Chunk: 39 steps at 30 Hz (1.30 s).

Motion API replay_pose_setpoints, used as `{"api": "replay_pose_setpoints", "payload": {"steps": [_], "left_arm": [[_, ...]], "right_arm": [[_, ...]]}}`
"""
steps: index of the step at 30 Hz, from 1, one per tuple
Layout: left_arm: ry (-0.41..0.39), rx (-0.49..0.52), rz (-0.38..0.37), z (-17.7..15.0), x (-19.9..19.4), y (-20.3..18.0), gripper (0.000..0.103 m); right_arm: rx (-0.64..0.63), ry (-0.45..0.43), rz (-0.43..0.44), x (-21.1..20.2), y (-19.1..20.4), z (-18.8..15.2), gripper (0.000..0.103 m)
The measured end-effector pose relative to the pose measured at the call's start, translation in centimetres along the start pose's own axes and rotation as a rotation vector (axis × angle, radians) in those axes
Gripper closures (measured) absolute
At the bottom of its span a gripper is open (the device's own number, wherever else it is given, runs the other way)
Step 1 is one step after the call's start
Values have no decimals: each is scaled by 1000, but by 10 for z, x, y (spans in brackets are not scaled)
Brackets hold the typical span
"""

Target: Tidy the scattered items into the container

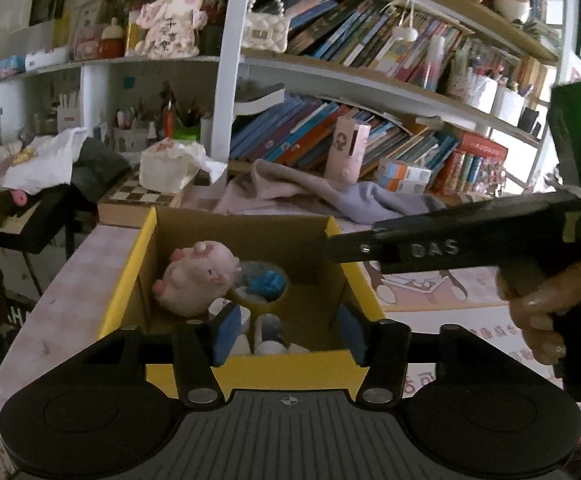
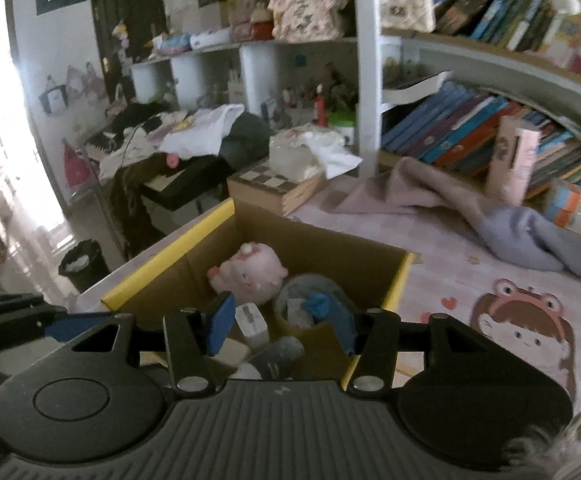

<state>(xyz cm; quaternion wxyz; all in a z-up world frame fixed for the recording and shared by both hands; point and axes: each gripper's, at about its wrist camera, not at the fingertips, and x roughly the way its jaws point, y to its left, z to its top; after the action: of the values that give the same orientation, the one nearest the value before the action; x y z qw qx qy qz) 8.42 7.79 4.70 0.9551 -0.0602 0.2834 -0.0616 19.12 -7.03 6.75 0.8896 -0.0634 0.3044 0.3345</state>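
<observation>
Pig toy (image 1: pixel 198 280) lay inside the cardboard box (image 1: pixel 130 280), beyond and below the left gripper (image 1: pixel 288 330), whose jaws stood apart, empty.

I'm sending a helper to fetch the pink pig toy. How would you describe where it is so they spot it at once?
Find the yellow-rimmed cardboard box on the pink desk mat in front of the bookshelves. The pink pig toy lies inside, at the far left, beside a roll of tape. It is the only soft, rounded pink thing in the box.
</observation>
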Motion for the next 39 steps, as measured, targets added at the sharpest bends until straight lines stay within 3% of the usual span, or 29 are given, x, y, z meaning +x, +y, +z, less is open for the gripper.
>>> {"api": "replay_pose_setpoints", "payload": {"steps": [17,27,32,39], "left_arm": [[-55,33,-51,-42,-51,-20,20],[-51,55,-60,-53,-48,-35,17],[-16,52,-45,-68,-52,-39,15],[78,59,-42,-83,-44,-47,15]], "right_arm": [[115,-79,-191,-88,18,-86,52],[92,-83,-351,-121,22,-132,47],[106,-59,-395,-126,23,-156,47],[133,-12,-374,-124,26,-170,42]]}}
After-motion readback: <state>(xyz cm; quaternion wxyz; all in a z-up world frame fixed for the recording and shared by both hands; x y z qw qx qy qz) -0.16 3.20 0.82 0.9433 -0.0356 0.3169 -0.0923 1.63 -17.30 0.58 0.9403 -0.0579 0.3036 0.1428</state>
